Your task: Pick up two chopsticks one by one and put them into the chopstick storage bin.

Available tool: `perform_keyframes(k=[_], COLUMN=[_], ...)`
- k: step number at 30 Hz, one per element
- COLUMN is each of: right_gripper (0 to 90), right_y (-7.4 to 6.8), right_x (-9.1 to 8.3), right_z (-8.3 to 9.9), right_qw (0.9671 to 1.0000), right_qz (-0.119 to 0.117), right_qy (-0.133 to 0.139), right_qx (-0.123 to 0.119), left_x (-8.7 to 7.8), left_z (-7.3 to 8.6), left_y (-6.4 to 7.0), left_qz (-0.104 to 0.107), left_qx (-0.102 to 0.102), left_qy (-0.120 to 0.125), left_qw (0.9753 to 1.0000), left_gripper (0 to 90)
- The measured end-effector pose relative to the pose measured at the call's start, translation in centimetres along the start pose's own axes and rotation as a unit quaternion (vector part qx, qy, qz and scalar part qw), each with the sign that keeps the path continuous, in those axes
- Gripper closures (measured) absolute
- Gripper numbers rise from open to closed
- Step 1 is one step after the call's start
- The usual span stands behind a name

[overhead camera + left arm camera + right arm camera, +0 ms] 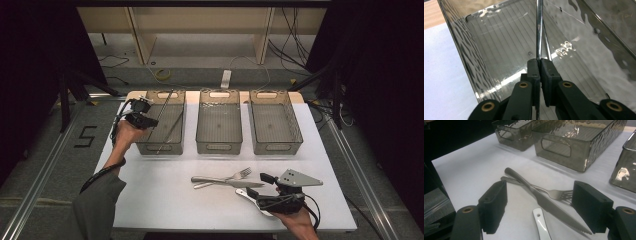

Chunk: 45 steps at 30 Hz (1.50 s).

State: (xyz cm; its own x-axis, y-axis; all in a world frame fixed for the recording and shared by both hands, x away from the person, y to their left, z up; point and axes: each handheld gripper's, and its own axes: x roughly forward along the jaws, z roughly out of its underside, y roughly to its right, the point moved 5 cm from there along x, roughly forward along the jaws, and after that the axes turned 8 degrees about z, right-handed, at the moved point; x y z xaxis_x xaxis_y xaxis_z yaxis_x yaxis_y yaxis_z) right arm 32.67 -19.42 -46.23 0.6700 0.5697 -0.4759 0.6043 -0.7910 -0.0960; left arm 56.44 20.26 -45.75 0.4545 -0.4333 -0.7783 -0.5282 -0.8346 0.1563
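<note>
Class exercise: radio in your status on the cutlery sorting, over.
Left gripper shut on thin metal rod inside left smoky plastic bin. Right gripper open over steel knife crossing fork. White handle nearby.

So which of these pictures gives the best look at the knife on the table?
The right gripper view: the knife lies close between the open jaws, crossing over the fork, its serrated tip plain. The high view shows the knife small and whole, beside the right gripper. The left gripper view looks into a bin instead.
</note>
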Motion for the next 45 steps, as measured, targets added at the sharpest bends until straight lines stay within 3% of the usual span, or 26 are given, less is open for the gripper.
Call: perform_keyframes(k=[8,11,15,21,27,28,29,32,36,40,43,45], right_gripper=[29.6,29.6,29.6,29.6,29.6,29.6,29.6,29.6,29.9,30.1,31.1,32.1], right_y=[0.0,0.0,0.0,0.0,0.0,0.0,0.0,-0.1,-0.1,-0.3,-0.3,-0.3], right_x=[0.0,0.0,0.0,0.0,0.1,0.1,0.1,0.0,0.3,0.6,0.8,0.9], right_z=[0.0,0.0,0.0,0.0,0.0,0.0,0.0,0.0,0.2,0.5,0.6,0.7], right_qw=[1.0000,1.0000,1.0000,1.0000,0.9999,0.9998,0.9997,0.9994,0.9988,0.9975,0.9968,0.9961], right_qz=[0.001,0.000,0.000,0.002,0.007,0.009,0.010,0.014,0.013,0.013,0.014,0.011], right_qy=[-0.001,-0.001,0.000,-0.002,-0.006,-0.008,-0.011,-0.018,-0.034,-0.054,-0.064,-0.072], right_qx=[-0.001,0.000,0.000,-0.002,-0.010,-0.014,-0.018,-0.025,-0.031,-0.043,-0.045,-0.049], left_x=[0.4,0.2,-0.9,-3.1,-4.6,-4.7,-4.9,-5.5,-6.2,-6.6,-6.5,-6.2], left_z=[0.3,0.1,-0.3,0.2,1.8,1.9,2.0,2.5,3.1,3.6,4.2,4.9], left_y=[-0.1,-0.1,0.3,1.4,2.7,2.8,3.0,4.0,4.7,5.8,7.1,7.8], left_qz=[0.002,-0.001,0.007,0.040,0.062,0.063,0.057,0.067,0.057,0.076,0.107,0.106], left_qx=[-0.006,-0.009,-0.022,-0.026,-0.027,-0.027,-0.024,-0.007,0.010,0.017,0.014,0.027], left_qy=[-0.006,0.001,0.029,0.059,0.073,0.066,0.068,0.066,0.070,0.083,0.103,0.098], left_qw=[1.0000,1.0000,0.9993,0.9971,0.9950,0.9955,0.9958,0.9956,0.9959,0.9935,0.9888,0.9892], left_gripper=[83.8,70.4,55.6,43.7,34.9,34.1,32.4,29.9,27.0,25.6,24.7,24.1])
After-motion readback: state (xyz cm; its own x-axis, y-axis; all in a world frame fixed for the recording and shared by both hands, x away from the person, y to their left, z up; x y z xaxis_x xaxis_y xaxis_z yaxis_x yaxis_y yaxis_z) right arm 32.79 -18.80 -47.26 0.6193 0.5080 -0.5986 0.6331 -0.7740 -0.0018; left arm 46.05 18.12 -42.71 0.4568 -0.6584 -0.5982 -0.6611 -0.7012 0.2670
